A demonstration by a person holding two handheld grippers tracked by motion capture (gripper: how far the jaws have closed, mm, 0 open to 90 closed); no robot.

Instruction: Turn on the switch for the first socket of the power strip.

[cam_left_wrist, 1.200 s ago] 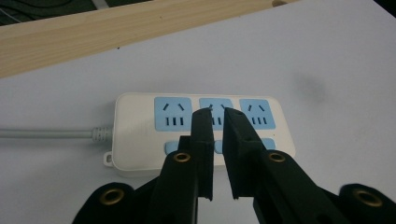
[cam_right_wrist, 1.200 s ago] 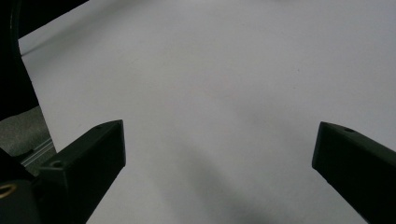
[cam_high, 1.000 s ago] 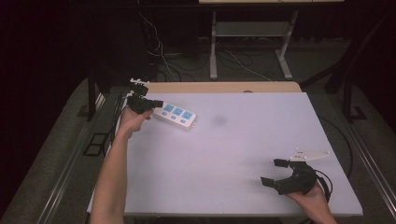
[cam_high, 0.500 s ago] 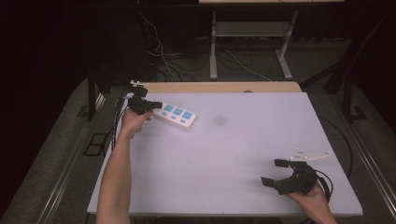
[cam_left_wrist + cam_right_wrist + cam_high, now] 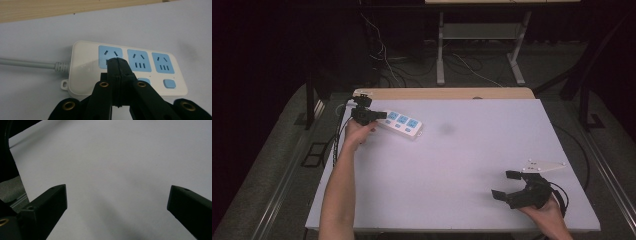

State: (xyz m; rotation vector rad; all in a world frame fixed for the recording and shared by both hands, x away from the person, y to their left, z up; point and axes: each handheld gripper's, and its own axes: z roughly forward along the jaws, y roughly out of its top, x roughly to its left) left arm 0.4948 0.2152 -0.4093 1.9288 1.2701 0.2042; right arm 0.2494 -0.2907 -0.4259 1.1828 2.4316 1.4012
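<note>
The white plastic power strip with three blue sockets (image 5: 127, 67) lies near the counter's (image 5: 452, 165) far left corner. Over its cable-end socket the left hand-held gripper (image 5: 117, 61) has its jaws pressed together, empty, probably to poke a switch. The right hand-held gripper (image 5: 506, 184), well apart, gapes empty.

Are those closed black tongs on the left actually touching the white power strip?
Cannot tell. In the left gripper view the shut left tongs overlap the power strip at its first blue socket, but no contact or gap shows plainly.

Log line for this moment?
left gripper: shut, tips over power strip | right gripper: open, empty, near table corner
</note>
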